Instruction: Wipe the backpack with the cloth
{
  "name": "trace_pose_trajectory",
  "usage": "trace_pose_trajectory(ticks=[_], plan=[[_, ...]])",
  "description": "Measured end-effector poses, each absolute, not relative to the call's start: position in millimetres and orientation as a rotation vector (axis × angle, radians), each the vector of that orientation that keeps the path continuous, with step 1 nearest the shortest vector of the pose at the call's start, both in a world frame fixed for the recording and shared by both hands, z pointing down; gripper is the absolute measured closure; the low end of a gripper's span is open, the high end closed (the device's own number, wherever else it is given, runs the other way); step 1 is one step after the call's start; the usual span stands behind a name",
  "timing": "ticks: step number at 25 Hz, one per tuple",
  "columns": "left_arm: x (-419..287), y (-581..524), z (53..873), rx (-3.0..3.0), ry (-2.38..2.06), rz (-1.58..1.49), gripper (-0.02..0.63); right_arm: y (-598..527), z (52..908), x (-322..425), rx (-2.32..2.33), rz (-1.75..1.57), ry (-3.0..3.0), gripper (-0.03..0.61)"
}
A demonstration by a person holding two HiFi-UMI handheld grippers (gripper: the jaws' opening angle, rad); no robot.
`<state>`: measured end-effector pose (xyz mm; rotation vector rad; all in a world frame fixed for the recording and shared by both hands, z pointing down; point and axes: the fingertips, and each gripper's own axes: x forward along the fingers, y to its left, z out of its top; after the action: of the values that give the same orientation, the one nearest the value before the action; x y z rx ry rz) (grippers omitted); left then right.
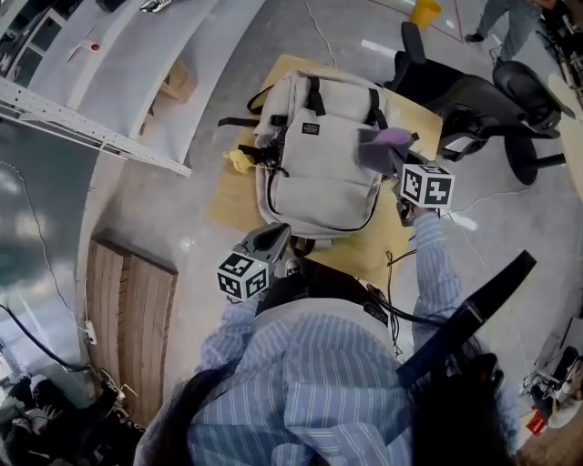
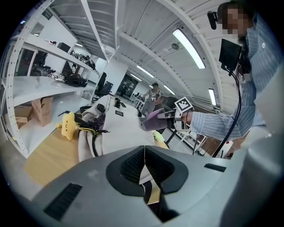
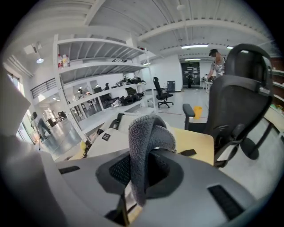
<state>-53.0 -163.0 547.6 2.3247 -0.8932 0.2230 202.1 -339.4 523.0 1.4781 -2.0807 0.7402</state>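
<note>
A beige backpack [image 1: 319, 168] with black straps lies flat on a small wooden table [image 1: 237, 205]. My right gripper [image 1: 393, 157] is shut on a grey-purple cloth [image 1: 384, 144] and holds it above the pack's right side; in the right gripper view the cloth [image 3: 144, 148] loops up between the jaws. My left gripper [image 1: 273, 238] is shut with nothing in it, near the pack's bottom edge. The left gripper view shows the backpack [image 2: 104, 128] and the cloth [image 2: 153, 120] ahead.
A yellow plush charm [image 1: 239, 160] hangs off the pack's left side. A black office chair [image 1: 474, 100] stands right of the table. White shelving [image 1: 118, 73] runs along the left, with a cardboard box [image 1: 178, 80] under it. A person [image 1: 506, 23] stands at the far right.
</note>
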Motion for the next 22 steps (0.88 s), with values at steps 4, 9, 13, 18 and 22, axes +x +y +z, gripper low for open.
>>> trace_pose_trajectory(ticks=[4,9,13,18,22], plan=[[-56.1,-157.1,547.0,2.327,-0.894,0.224,0.607,-319.2,523.2,243.5,1.562,0.778,-2.017,0.537],[-62.9,-146.1,545.7,2.324,-0.911,0.215,0.607,-309.4,507.1,249.8,1.598,0.734,-2.013,0.537],[-68.8,-136.4,545.2,2.315,-0.932,0.199,0.607,-309.5,485.0,207.7,1.535,0.684,-2.117,0.537],[-78.4,-127.1,545.8,2.301,-0.971,0.175,0.607,-306.6,467.0,108.7,1.343,0.644,-2.307,0.537],[-85.0,-124.9,541.1,2.300,-1.003,0.154,0.607,-306.7,476.4,20.4,1.181,0.667,-2.402,0.537]])
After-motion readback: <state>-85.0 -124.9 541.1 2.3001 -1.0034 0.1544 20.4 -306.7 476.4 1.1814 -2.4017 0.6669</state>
